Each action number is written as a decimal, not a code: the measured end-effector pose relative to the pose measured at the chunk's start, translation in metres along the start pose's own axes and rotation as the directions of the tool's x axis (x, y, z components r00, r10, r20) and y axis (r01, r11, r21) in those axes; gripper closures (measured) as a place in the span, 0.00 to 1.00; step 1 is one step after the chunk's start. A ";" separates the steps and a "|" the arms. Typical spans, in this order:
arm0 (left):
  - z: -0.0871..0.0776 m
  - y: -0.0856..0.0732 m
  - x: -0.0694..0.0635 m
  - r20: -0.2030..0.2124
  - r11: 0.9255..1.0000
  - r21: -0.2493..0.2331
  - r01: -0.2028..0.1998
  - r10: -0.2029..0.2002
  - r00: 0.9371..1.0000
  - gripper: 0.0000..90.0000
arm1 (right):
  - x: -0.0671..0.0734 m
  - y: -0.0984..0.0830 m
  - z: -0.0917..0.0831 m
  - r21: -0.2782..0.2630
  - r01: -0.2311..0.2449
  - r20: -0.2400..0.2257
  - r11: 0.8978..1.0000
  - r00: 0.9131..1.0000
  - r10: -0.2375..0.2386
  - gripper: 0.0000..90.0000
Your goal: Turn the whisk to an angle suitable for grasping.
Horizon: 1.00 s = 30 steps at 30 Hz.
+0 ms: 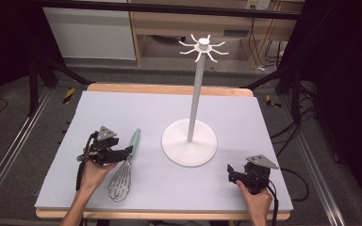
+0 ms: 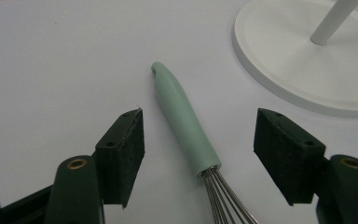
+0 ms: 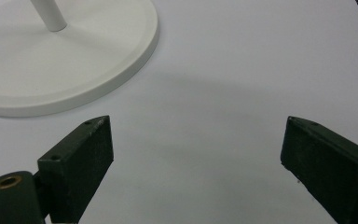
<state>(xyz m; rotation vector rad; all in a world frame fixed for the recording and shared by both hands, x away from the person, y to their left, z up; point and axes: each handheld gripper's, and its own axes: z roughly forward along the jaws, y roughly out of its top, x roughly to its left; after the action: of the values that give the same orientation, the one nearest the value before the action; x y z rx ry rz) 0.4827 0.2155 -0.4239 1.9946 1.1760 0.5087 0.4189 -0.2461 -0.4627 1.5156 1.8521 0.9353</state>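
Note:
A whisk [image 1: 127,165] with a mint-green handle [image 2: 184,121] and a wire head lies flat on the pale mat, left of the white hook stand [image 1: 196,94]. My left gripper [image 1: 126,151] sits at the whisk's handle, just above the wires. In the left gripper view this gripper [image 2: 198,135] is open, its jaws on either side of the handle with a gap on both sides and neither pad touching it. My right gripper [image 1: 231,172] rests near the front right of the mat, open, with only bare mat between its jaws [image 3: 196,154].
The stand's round white base [image 1: 189,143] sits mid-table, close to the right of the whisk [image 2: 298,60] and to the far left of the right gripper [image 3: 65,60]. Its tall pole ends in a ring of hooks [image 1: 202,47]. Cables and dark frame legs surround the table.

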 end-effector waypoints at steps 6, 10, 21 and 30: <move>0.005 0.001 0.002 0.000 1.000 0.022 0.014 -0.014 1.000 0.39 | 0.000 0.000 0.000 -0.001 -0.003 0.001 1.000 1.000 0.003 0.11; 0.012 0.003 0.001 0.001 0.998 0.056 0.012 -0.012 1.000 0.40 | 0.000 0.000 0.000 -0.002 -0.002 -0.001 1.000 1.000 0.002 0.11; 0.024 0.001 -0.002 -0.007 0.992 0.123 0.001 0.000 1.000 0.43 | 0.000 0.000 0.001 0.003 -0.003 -0.006 1.000 1.000 0.003 0.11; 0.033 0.000 -0.002 0.003 0.985 0.173 0.007 -0.008 1.000 0.48 | 0.000 0.000 0.001 0.005 -0.001 -0.009 1.000 1.000 0.001 0.11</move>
<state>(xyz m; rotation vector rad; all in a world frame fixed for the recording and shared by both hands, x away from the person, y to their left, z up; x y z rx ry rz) 0.5031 0.2001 -0.4446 2.1361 1.2625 0.4109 0.4199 -0.2463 -0.4628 1.5181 1.8611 0.9399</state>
